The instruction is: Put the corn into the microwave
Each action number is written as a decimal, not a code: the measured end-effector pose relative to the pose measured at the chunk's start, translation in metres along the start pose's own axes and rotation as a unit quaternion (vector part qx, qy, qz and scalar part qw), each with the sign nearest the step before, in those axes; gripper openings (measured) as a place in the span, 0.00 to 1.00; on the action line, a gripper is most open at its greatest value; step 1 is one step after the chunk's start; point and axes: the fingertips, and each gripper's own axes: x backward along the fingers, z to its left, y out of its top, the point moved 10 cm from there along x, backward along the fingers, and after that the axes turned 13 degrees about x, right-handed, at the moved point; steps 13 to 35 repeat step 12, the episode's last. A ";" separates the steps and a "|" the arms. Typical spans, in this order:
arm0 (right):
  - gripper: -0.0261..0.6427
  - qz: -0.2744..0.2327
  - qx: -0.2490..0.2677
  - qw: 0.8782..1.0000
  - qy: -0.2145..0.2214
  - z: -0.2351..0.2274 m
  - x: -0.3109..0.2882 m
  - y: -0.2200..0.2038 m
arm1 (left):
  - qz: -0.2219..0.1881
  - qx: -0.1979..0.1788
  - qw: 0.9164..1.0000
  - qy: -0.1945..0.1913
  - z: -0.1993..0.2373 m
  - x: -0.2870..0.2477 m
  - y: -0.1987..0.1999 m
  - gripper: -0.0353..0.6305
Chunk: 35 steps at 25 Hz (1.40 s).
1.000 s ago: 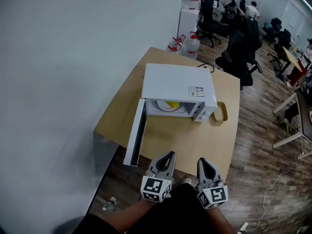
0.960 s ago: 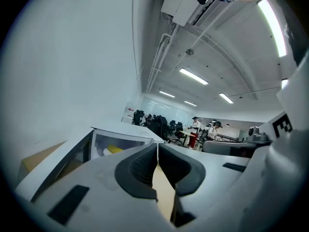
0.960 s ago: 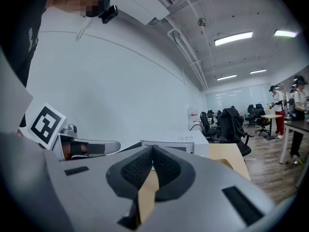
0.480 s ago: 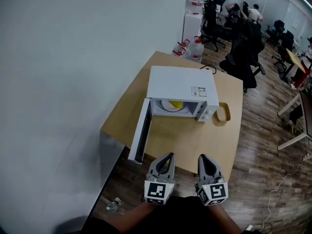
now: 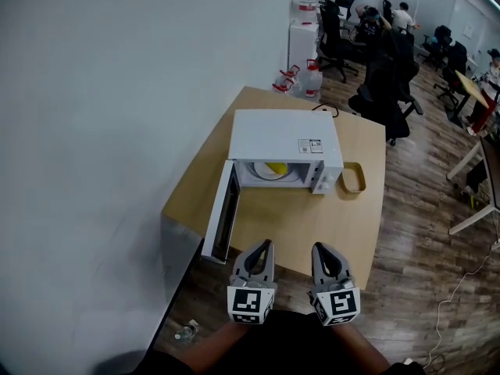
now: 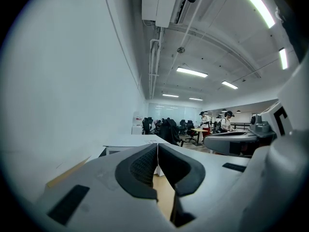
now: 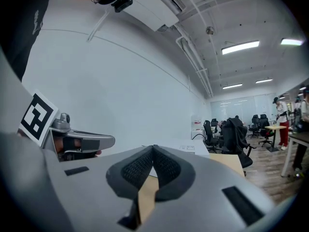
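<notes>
The label (image 5: 310, 147) on the microwave (image 5: 273, 135) is too small to read.

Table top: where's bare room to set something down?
Widest bare patch: table in front of the microwave, right of its open door. A strip left of the door, too. Tight beside the microwave's right, where the small tray sits.
</notes>
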 end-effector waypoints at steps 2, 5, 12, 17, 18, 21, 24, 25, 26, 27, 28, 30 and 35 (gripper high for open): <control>0.13 -0.001 0.001 1.000 0.000 -0.002 0.002 0.002 | 0.000 -0.002 1.000 0.004 -0.004 0.001 0.004 0.08; 0.13 -0.001 0.000 1.000 -0.001 -0.007 0.003 0.001 | -0.001 -0.002 1.000 0.004 -0.009 -0.002 0.004 0.08; 0.13 -0.006 -0.011 1.000 -0.005 -0.014 0.005 0.000 | 0.003 -0.001 1.000 -0.005 -0.016 -0.006 0.000 0.08; 0.13 -0.006 -0.011 1.000 -0.005 -0.014 0.005 0.000 | 0.003 -0.001 1.000 -0.005 -0.016 -0.006 0.000 0.08; 0.13 -0.006 -0.011 1.000 -0.005 -0.014 0.005 0.000 | 0.003 -0.001 1.000 -0.005 -0.016 -0.006 0.000 0.08; 0.13 -0.006 -0.011 1.000 -0.005 -0.014 0.005 0.000 | 0.003 -0.001 1.000 -0.005 -0.016 -0.006 0.000 0.08; 0.13 -0.006 -0.011 1.000 -0.005 -0.014 0.005 0.000 | 0.003 -0.001 1.000 -0.005 -0.016 -0.006 0.000 0.08; 0.13 -0.006 -0.011 1.000 -0.005 -0.014 0.005 0.000 | 0.003 -0.001 1.000 -0.005 -0.016 -0.006 0.000 0.08; 0.13 -0.006 -0.011 1.000 -0.005 -0.014 0.005 0.000 | 0.003 -0.001 1.000 -0.005 -0.016 -0.006 0.000 0.08; 0.13 -0.006 -0.011 1.000 -0.005 -0.014 0.005 0.000 | 0.003 -0.001 1.000 -0.005 -0.016 -0.006 0.000 0.08; 0.13 -0.006 -0.011 1.000 -0.005 -0.014 0.005 0.000 | 0.003 -0.001 1.000 -0.005 -0.016 -0.006 0.000 0.08; 0.13 -0.006 -0.011 1.000 -0.005 -0.014 0.005 0.000 | 0.003 -0.001 1.000 -0.005 -0.016 -0.006 0.000 0.08; 0.13 -0.006 -0.011 1.000 -0.005 -0.014 0.005 0.000 | 0.003 -0.001 1.000 -0.005 -0.016 -0.006 0.000 0.08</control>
